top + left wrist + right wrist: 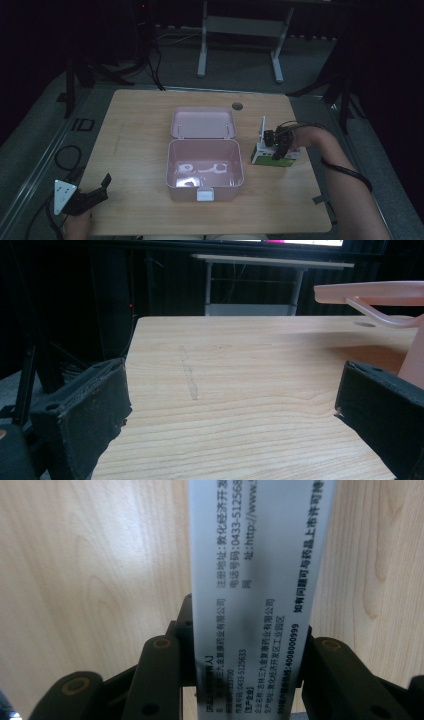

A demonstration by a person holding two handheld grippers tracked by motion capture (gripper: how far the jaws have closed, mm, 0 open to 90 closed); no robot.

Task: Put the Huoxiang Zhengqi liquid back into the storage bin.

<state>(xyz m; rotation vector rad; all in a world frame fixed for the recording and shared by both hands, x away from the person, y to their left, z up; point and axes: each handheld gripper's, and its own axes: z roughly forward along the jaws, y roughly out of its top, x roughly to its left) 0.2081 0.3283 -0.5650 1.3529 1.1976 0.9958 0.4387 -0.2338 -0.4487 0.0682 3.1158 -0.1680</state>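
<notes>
A green and white medicine carton (276,158) lies on the wooden table (135,140) to the right of an open pink box (172,165). A white flap (262,131) stands up at the carton's left end. My right gripper (280,145) points down over the carton. In the right gripper view its jaws are shut on a narrow white panel with black print (260,555). The left gripper (102,190) rests open near the table's front left corner, holding nothing. Its pads (95,410) frame bare wood, with the pink lid (370,292) at the right.
The pink box's lid (202,122) lies folded back, and small pale items (200,170) sit inside the box. A round hole (237,106) marks the table's far edge. A white frame (240,30) stands on the floor beyond. Cables run at the left.
</notes>
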